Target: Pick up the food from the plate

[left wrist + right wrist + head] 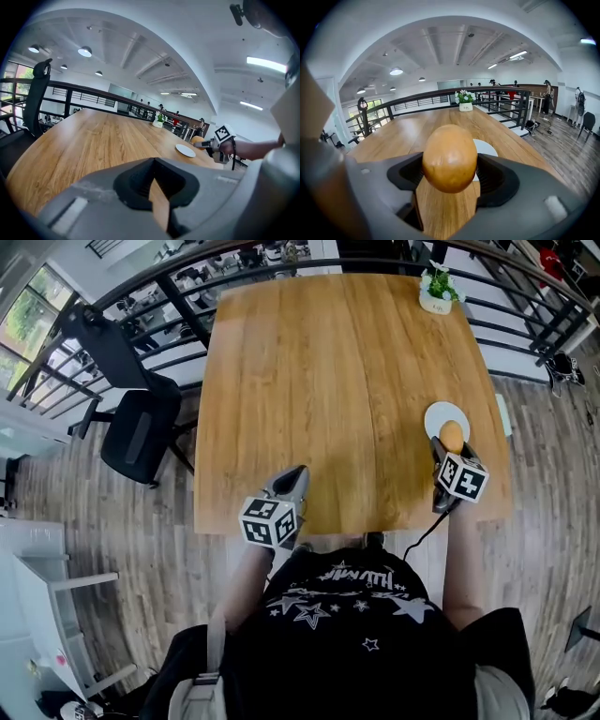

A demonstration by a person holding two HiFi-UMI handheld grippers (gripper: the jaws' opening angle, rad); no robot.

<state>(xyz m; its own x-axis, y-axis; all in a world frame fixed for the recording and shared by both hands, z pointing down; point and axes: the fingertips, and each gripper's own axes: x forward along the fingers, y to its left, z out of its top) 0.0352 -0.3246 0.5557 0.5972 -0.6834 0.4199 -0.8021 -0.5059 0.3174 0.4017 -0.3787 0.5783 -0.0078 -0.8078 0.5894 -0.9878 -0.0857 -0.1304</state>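
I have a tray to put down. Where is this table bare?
The light wooden table is bare across its left half and middle, from the left gripper at the near edge to the far edge. Only the right side is taken: the white plate, the right gripper holding the round brown food, and the white potted plant at the far corner.

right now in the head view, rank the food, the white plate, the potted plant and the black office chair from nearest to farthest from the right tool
1. brown food: gripped in the right tool itself.
2. white plate: just beyond the food, near the right edge of the table.
3. potted plant: at the table's far right corner.
4. black office chair: off the table, far to the left.
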